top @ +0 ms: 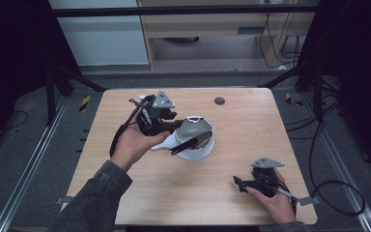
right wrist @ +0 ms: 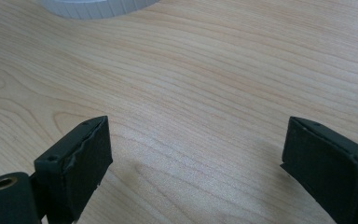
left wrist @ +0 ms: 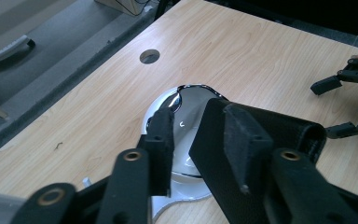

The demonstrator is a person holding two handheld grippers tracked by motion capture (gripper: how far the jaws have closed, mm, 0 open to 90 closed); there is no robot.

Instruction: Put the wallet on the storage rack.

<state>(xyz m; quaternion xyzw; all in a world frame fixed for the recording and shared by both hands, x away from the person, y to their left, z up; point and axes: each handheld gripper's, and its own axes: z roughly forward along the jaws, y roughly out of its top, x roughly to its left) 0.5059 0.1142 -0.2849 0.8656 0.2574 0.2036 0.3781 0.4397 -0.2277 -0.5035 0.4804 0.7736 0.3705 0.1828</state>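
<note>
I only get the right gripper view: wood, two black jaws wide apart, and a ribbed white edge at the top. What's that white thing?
Observer: It's a round white bowl with a mirror-bright inside, standing near the middle of the table.
Operator: Is anything near it?
Observer: Yes. The left gripper is held over it, with a flat black piece between its jaws, reaching across the bowl. I cannot tell whether it is clamped.
Operator: And where is my gripper?
Observer: The right gripper is in a person's hand near the table's front right corner, apart from the bowl.
</note>
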